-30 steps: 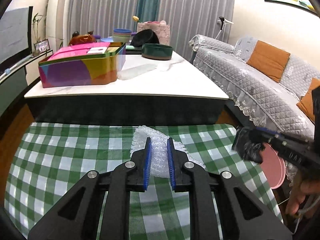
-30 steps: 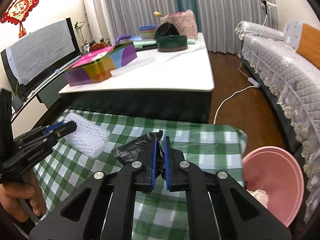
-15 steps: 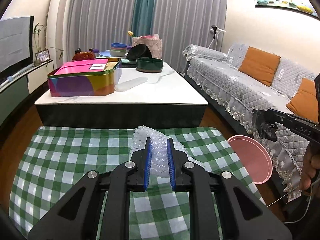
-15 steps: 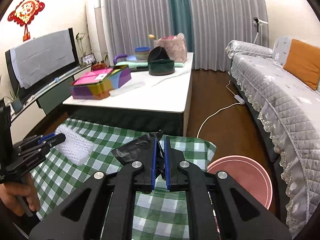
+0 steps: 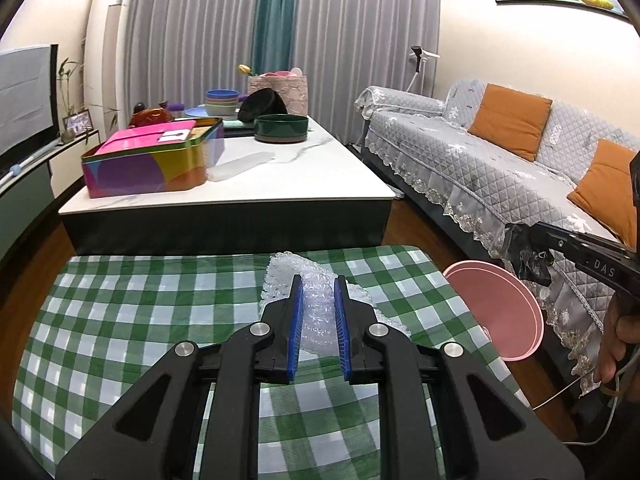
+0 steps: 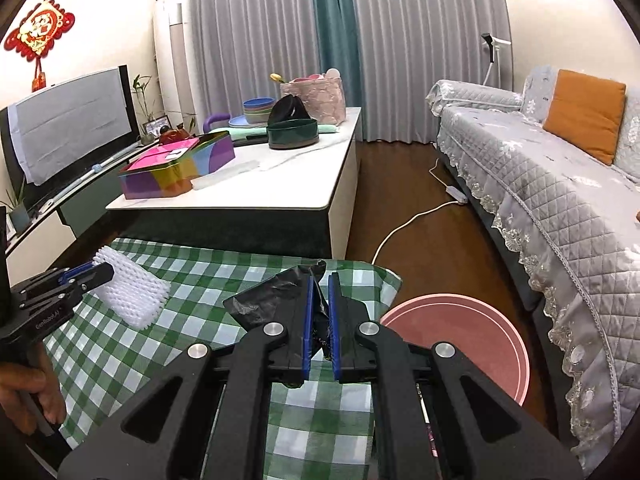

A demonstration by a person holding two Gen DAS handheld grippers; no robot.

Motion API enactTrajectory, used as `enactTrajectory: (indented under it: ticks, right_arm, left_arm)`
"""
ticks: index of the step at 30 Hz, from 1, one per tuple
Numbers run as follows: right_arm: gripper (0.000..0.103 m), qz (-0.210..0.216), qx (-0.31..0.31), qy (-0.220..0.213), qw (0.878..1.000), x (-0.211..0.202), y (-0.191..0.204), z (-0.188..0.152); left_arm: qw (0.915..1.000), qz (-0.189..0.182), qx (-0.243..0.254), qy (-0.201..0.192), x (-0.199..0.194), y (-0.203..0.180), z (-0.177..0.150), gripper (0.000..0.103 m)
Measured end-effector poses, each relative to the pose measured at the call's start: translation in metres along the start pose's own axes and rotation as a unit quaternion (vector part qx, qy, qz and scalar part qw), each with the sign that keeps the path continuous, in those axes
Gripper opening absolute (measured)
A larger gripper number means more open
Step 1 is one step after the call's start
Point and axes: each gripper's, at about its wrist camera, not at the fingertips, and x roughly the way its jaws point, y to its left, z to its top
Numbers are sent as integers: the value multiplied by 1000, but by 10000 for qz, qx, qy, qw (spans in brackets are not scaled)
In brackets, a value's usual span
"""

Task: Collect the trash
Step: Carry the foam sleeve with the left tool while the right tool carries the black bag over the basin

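Observation:
My left gripper (image 5: 317,304) is shut on a white bubble-wrap piece (image 5: 316,312) and holds it above the green checked tablecloth (image 5: 132,320). It also shows in the right wrist view (image 6: 134,294), at the left. My right gripper (image 6: 320,304) is shut on a crumpled black plastic bag (image 6: 264,300), held near the cloth's right edge. In the left wrist view the black bag (image 5: 528,254) hangs above a pink bin (image 5: 500,312) on the floor. The pink bin (image 6: 460,332) lies low right of my right gripper.
A white coffee table (image 5: 280,180) behind the cloth carries a colourful tin (image 5: 156,164), a green bowl (image 5: 282,128) and stacked bowls. A grey sofa (image 5: 500,168) with orange cushions runs along the right. A white cable (image 6: 404,226) lies on the wooden floor.
Both grippers have lifted higher, each holding its item. The right gripper with the black bag has moved right, over toward the pink bin.

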Motion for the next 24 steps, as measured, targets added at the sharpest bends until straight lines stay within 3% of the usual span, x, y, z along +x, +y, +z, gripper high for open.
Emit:
enactTrajectory:
  ticks: [24]
  right_arm:
    - [8,-476,236,-65,9986,-6,-42,-5]
  left_arm:
    - [9994,-268,241,9,18,-36,1,15]
